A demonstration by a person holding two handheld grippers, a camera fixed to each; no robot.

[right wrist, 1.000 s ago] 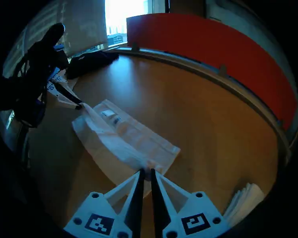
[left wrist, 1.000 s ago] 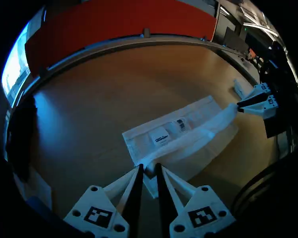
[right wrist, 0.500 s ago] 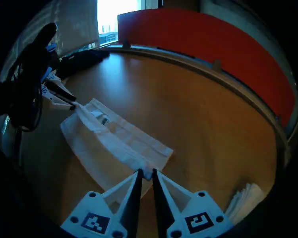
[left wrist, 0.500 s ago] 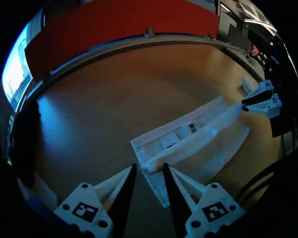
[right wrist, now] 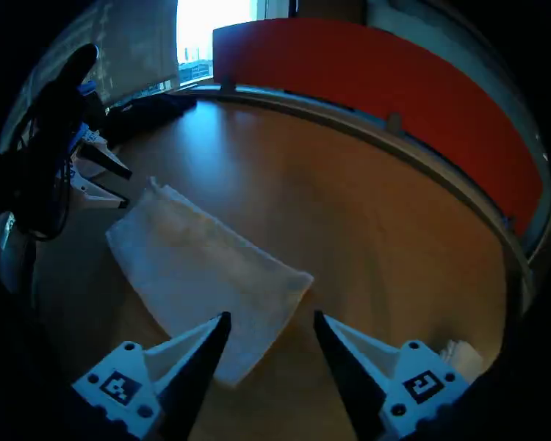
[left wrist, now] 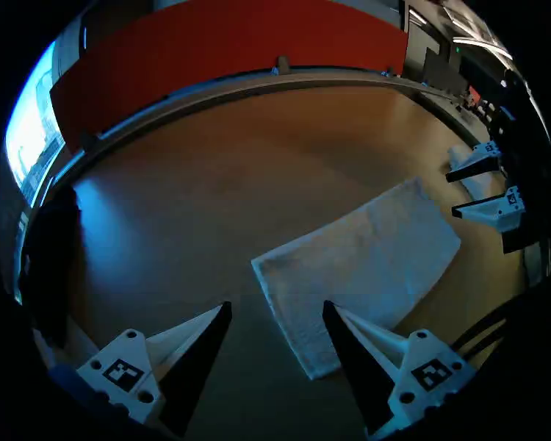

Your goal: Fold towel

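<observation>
Towel [left wrist: 364, 257] released, now flat on table [left wrist: 202, 191]; left tool [left wrist: 275, 303], right tool [right wrist: 272, 314] both spread wide at its short ends

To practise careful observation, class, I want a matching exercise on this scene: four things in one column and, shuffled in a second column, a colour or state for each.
Column one
1. towel
2. partition
3. left gripper
4. table

Column two
A. red
B. open, holding nothing
C. brown wood
D. pale cloth, lying flat

Pairs: 1-D, 2-A, 3-B, 4-C
</observation>
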